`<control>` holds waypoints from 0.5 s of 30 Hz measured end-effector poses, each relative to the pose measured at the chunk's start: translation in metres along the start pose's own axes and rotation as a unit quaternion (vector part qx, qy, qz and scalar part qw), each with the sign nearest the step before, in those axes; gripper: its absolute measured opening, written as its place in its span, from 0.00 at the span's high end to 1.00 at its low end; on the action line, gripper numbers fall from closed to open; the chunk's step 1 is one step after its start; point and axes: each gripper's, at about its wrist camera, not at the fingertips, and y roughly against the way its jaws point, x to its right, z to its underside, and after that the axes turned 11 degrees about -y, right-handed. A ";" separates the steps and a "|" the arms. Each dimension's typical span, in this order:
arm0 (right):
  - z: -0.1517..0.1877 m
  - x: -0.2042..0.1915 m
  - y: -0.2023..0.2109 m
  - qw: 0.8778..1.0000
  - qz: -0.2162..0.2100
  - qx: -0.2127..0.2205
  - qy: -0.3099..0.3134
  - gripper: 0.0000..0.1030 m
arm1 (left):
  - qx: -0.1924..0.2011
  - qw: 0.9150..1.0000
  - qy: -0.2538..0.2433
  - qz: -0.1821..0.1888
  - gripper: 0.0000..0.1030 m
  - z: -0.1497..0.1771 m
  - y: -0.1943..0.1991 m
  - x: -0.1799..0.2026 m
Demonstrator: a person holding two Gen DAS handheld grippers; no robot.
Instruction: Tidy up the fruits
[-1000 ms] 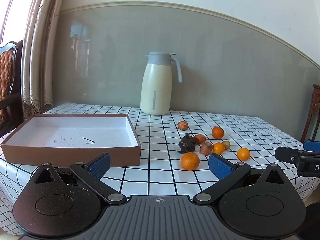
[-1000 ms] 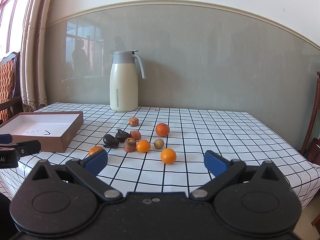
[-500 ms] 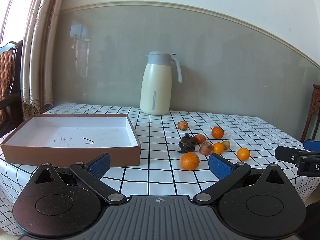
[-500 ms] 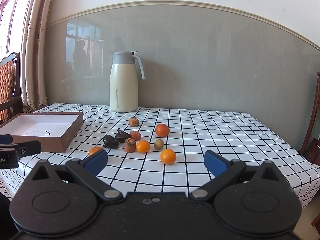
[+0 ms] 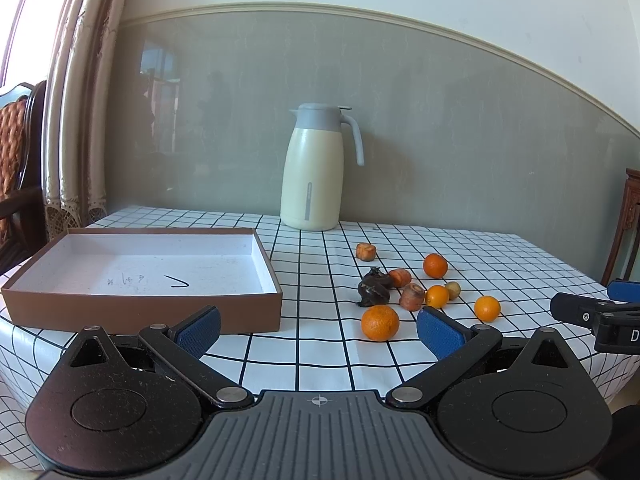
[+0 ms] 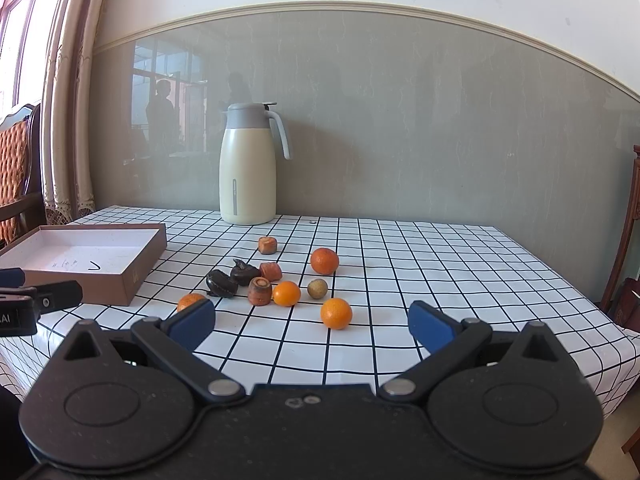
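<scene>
Several small oranges, carrot pieces and two dark fruits lie in a loose cluster on the checked tablecloth. In the left wrist view the nearest orange [image 5: 380,323] lies just beyond my open, empty left gripper [image 5: 319,330]. An empty brown box [image 5: 140,270] with a white inside sits left of the cluster. In the right wrist view an orange [image 6: 336,313] lies just ahead of my open, empty right gripper [image 6: 312,326], with the dark fruits [image 6: 222,283] and carrot pieces [image 6: 260,290] behind it and the box [image 6: 86,258] at the left.
A cream thermos jug [image 5: 314,168] stands at the back of the table by the grey wall. Wooden chairs stand at the far left [image 5: 16,152] and far right [image 5: 628,216]. The table's front edge is close below both grippers.
</scene>
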 end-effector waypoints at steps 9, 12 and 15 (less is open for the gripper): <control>0.001 0.000 0.000 1.000 0.000 0.000 0.000 0.06 | 0.002 1.000 0.000 0.002 0.00 0.000 0.001 0.001; 0.000 0.000 0.000 1.000 0.000 0.000 0.000 0.06 | 0.002 1.000 -0.001 0.002 0.00 0.000 0.000 0.001; 0.000 0.000 -0.001 1.000 0.000 0.000 0.000 0.06 | 0.001 1.000 -0.001 0.002 0.00 0.000 0.000 0.002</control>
